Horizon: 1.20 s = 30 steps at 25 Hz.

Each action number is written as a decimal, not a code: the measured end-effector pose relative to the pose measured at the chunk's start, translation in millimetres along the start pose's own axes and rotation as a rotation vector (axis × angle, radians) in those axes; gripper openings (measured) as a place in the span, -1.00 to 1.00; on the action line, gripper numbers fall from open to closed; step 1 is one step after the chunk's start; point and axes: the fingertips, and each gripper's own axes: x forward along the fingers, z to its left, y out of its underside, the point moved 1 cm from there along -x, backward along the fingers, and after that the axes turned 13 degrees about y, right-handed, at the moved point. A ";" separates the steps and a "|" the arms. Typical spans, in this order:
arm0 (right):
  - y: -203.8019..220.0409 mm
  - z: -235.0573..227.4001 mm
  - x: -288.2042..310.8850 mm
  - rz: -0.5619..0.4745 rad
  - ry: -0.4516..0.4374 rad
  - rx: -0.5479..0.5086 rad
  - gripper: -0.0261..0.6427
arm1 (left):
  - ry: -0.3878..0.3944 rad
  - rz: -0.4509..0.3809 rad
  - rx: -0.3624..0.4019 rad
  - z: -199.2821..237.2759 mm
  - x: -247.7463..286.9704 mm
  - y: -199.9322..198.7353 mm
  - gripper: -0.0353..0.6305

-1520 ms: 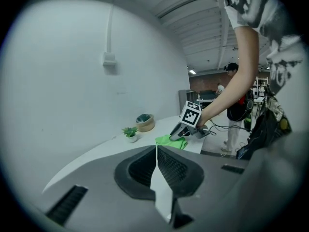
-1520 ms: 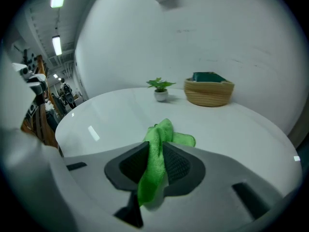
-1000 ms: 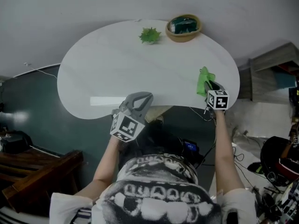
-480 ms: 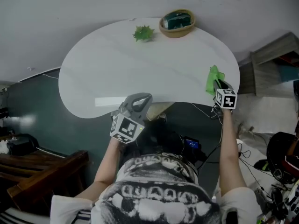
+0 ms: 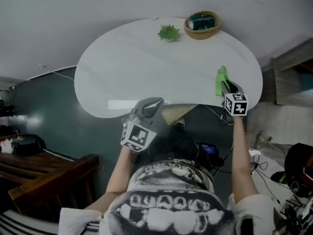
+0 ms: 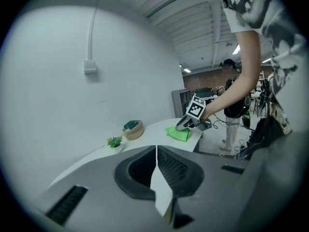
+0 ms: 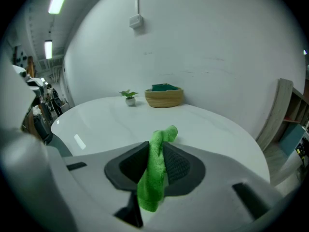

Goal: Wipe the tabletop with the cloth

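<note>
The green cloth (image 5: 221, 80) is pinched in my right gripper (image 5: 225, 86) over the right end of the white oval tabletop (image 5: 146, 67). In the right gripper view the cloth (image 7: 155, 170) sticks up as a folded strip between the shut jaws of the right gripper (image 7: 157, 151). From the left gripper view the cloth (image 6: 177, 133) rests on the table under that gripper. My left gripper (image 5: 150, 103) sits at the table's near edge, and in its own view the left gripper (image 6: 156, 151) has its jaws shut with nothing between them.
A small potted plant (image 5: 168, 32) and a woven basket (image 5: 202, 25) with a dark green item inside stand at the table's far edge. A wooden bench (image 5: 44, 175) is at lower left. Cables and gear (image 5: 274, 180) lie on the floor at lower right.
The right gripper has carried the cloth a short way across the table's right end, and the cloth now looks narrower. The left gripper stays at the near edge. The head view has shifted.
</note>
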 end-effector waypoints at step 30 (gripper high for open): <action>-9.0 602.4 -78.5 -0.042 -0.661 -0.390 -0.67 | -0.356 0.094 -0.247 6.9 -334.5 215.7 -0.87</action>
